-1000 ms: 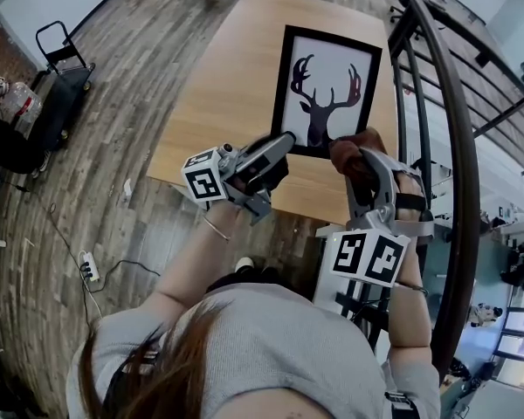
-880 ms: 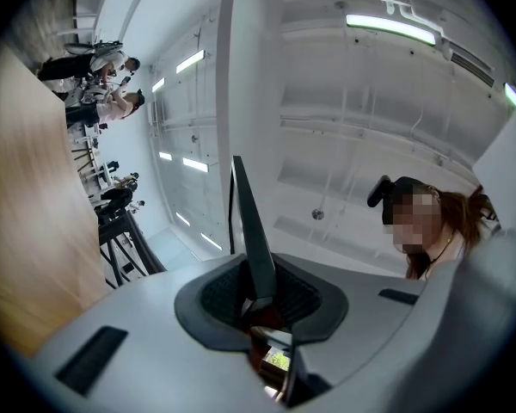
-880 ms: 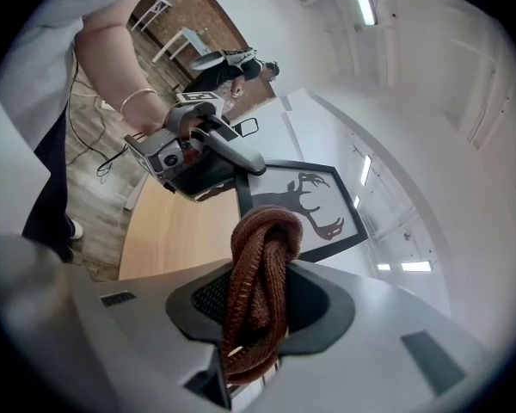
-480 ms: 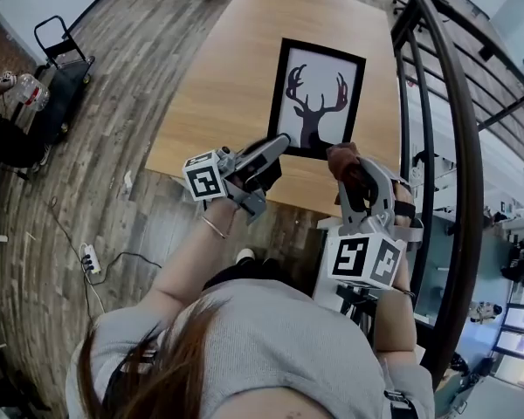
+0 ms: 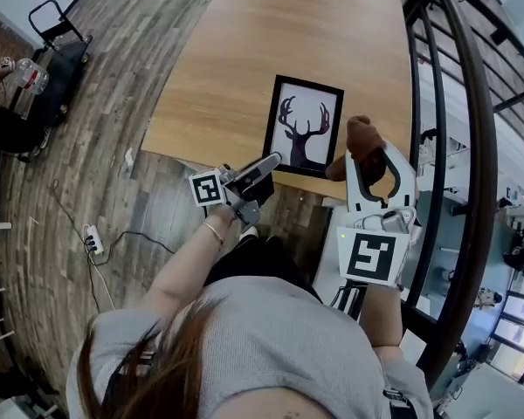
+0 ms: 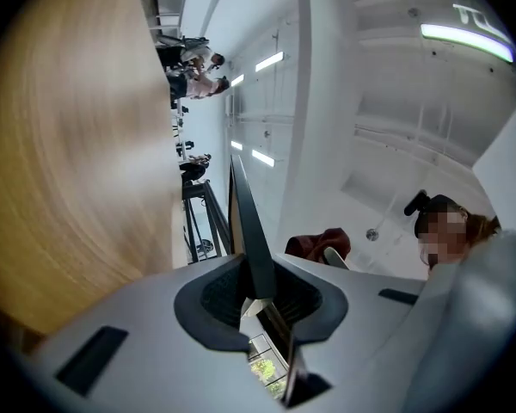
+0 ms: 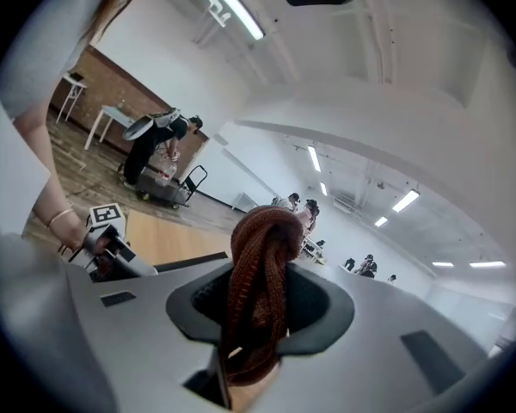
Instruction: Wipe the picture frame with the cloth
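The picture frame (image 5: 302, 127), black-edged with a deer silhouette, lies over the near edge of the wooden table (image 5: 227, 68). My left gripper (image 5: 272, 159) is shut on the frame's near left corner. In the left gripper view the frame (image 6: 248, 231) runs edge-on as a thin dark blade between the jaws of that gripper (image 6: 262, 295). My right gripper (image 5: 368, 159) is shut on a bunched brown cloth (image 5: 360, 140), held just right of the frame and apart from it. In the right gripper view the cloth (image 7: 260, 282) fills the gap of that gripper (image 7: 258, 321), and the left gripper (image 7: 110, 235) shows low at the left.
A black curved railing (image 5: 458, 155) runs down the right side. A black cart (image 5: 59, 49) stands on the plank floor at the upper left, and a power strip (image 5: 90, 264) lies on the floor. Most of the table beyond the frame is bare wood.
The left gripper and the frame have sunk toward the table's near edge and look smaller. The right gripper has rolled, with the cloth still in it.
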The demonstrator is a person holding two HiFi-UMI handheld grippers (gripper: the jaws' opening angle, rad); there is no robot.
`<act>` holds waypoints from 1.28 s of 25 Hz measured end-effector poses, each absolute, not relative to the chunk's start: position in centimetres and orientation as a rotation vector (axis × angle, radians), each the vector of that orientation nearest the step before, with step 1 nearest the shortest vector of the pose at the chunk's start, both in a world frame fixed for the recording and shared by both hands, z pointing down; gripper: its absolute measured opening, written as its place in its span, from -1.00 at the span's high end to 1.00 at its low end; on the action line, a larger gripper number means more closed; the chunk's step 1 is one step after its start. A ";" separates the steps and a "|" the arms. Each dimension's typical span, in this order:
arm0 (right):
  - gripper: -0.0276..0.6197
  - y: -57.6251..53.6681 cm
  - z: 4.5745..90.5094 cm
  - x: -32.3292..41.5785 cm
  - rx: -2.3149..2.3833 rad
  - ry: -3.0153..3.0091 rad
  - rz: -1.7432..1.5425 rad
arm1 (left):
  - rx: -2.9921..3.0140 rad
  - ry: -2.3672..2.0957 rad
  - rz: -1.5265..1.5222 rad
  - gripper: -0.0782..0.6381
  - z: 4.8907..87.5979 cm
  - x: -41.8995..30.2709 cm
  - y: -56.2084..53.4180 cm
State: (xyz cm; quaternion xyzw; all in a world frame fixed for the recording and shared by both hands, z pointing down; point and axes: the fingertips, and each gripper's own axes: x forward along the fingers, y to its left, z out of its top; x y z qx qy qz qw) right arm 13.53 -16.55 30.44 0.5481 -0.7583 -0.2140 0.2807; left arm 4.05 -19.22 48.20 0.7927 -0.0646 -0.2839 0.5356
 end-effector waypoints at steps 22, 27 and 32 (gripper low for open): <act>0.50 -19.2 33.1 13.9 1.418 -2.107 -0.511 | 1.611 -0.174 -0.544 0.61 59.7 3.4 -16.2; 0.50 -19.1 33.0 14.1 1.418 -2.115 -0.490 | 1.587 -0.175 -0.548 0.61 60.2 3.3 -16.1; 0.50 -18.9 33.6 13.9 1.419 -2.130 -0.475 | 1.545 -0.160 -0.594 0.61 60.4 3.2 -16.1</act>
